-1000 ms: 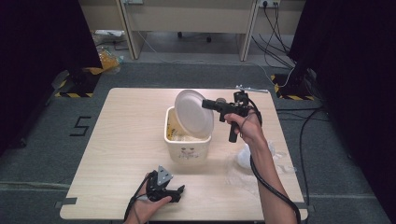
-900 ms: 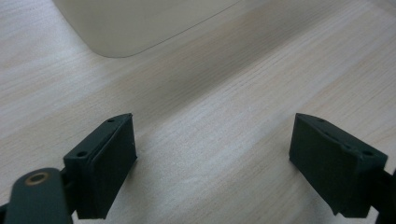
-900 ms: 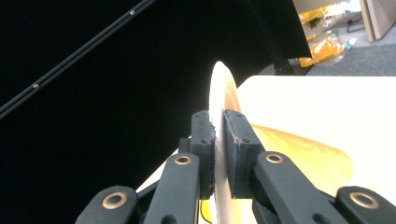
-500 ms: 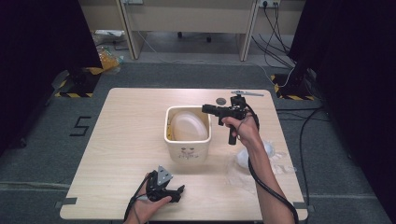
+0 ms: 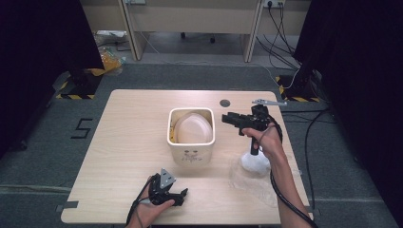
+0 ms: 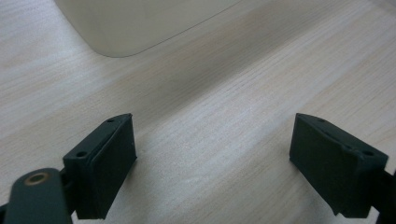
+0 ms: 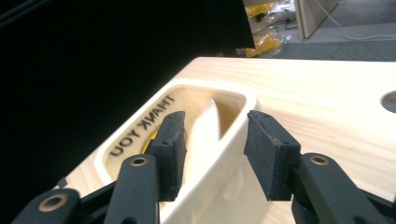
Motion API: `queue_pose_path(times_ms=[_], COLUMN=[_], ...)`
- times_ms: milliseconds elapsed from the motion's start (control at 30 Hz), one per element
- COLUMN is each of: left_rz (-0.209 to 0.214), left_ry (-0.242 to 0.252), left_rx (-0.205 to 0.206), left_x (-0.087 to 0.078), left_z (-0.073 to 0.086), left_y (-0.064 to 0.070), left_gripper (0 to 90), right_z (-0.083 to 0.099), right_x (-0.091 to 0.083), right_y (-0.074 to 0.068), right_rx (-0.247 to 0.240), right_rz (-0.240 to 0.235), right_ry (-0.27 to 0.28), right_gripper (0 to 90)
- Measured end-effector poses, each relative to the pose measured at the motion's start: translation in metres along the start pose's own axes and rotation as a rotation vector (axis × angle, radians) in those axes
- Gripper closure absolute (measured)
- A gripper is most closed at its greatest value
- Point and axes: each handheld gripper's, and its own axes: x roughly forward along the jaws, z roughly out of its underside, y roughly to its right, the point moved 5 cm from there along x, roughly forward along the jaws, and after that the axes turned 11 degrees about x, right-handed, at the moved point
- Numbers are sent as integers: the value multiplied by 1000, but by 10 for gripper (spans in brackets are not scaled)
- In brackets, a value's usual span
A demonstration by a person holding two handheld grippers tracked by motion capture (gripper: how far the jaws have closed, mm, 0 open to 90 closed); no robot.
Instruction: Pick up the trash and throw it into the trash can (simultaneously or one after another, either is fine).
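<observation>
A cream bin stands mid-table with a white plate lying tilted inside it. My right gripper hovers just right of the bin's rim, pointing left, open and holding nothing. In the right gripper view its jaws frame the plate standing on edge in the bin, whose rim reads "THANK YOU". My left gripper rests on the table near the front edge, open; in the left gripper view its jaws spread wide over bare wood, below the bin's corner.
A white crumpled lump and a sheet of clear plastic lie on the table under my right forearm. A round cable hole sits behind the bin. Cables trail on the floor at the right.
The right gripper held the plate tilted above the bin, then let it go into the bin. It has since drawn back a little to the right. The left gripper stayed put.
</observation>
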Motion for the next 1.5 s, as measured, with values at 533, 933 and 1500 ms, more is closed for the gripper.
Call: queue_pose_path(times_ms=[533,933,1500], left_rz=[-1,-1,-2], left_ry=[-1,-1,-2], left_rx=[-1,-1,-1], left_x=[0,0,0], left_z=[0,0,0], left_y=[0,0,0], left_gripper=[136,136,136], right_z=[32,55,85], right_x=[-47,-71,-90], right_y=[28,44,70], right_rx=[-29,-68,-51], right_rz=[119,216,299], right_ry=[6,26,14], right_gripper=[465,438,354])
